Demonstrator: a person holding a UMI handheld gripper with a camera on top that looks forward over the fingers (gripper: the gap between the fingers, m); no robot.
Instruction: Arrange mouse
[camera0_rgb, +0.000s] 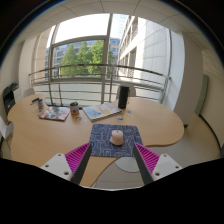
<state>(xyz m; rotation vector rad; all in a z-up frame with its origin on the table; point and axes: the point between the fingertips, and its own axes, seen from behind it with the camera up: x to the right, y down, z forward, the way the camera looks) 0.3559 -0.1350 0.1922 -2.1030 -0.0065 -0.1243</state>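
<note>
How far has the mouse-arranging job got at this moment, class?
Done: the mouse already lies on the dark mouse pad on the wooden table. In hand: nothing; the gripper is open, fingers either side of the pad, the mouse just ahead. Left: possibly gripping and straightening it.

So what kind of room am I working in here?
Probably an office or meeting room: a large wooden table with a mouse on a mousepad, big windows facing buildings. The hand-held gripper is open.
</note>
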